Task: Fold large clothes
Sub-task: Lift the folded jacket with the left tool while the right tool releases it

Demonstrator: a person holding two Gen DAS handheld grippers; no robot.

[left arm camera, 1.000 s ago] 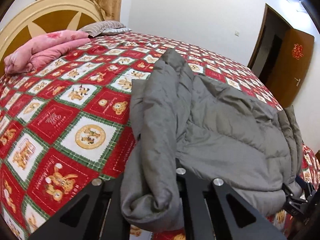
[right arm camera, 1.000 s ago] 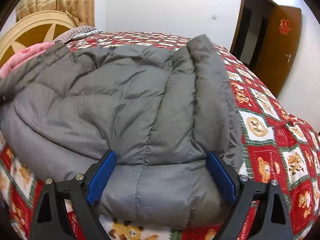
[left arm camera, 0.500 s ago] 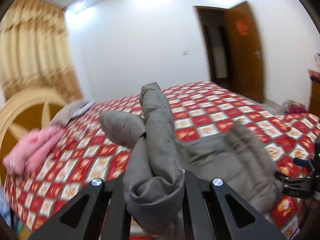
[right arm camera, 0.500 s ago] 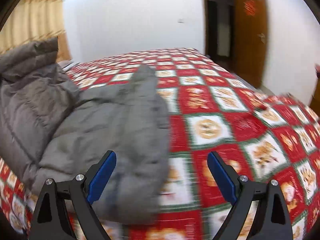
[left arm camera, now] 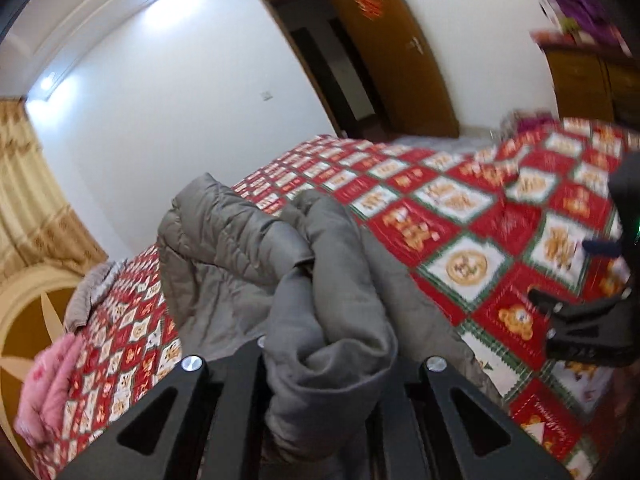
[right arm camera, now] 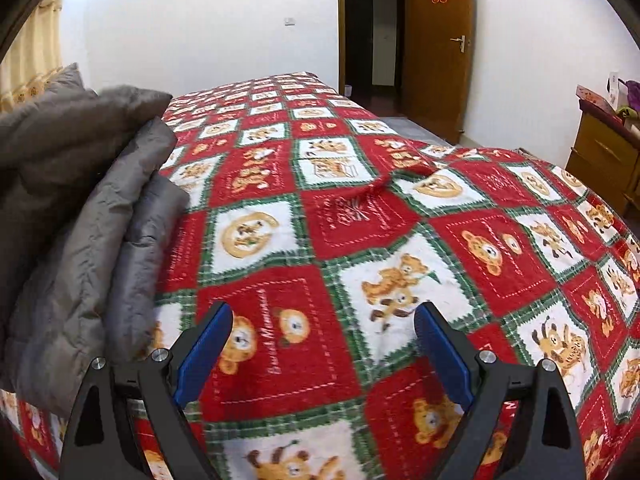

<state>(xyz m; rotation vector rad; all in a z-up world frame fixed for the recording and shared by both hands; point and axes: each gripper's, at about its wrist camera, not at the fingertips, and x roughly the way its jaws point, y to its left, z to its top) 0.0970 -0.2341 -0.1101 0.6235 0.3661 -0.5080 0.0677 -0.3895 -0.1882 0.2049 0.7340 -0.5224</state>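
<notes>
A grey padded jacket (left arm camera: 240, 264) lies heaped on the red patterned bedspread (left arm camera: 460, 216). My left gripper (left arm camera: 324, 364) is shut on a bunched fold of the jacket, which bulges up between its black fingers and hides the pads. In the right wrist view the jacket (right arm camera: 80, 216) is piled at the left edge, apart from my right gripper (right arm camera: 324, 344). That gripper stands open over bare bedspread (right arm camera: 360, 220), its blue pads (right arm camera: 208, 344) wide apart with nothing between them. The right gripper (left arm camera: 588, 312) also shows at the right edge of the left wrist view.
A pink blanket (left arm camera: 52, 384) and a grey pillow (left arm camera: 86, 296) lie near the wooden headboard (left arm camera: 24, 312). Beyond the bed stand a brown door (right arm camera: 438, 40), a dark doorway (right arm camera: 360, 28) and a wooden dresser (right arm camera: 604, 152).
The left gripper has swung and rolled, carrying the jacket fold across the bed. The right gripper has slid right off the jacket and now sits over bare bedspread.
</notes>
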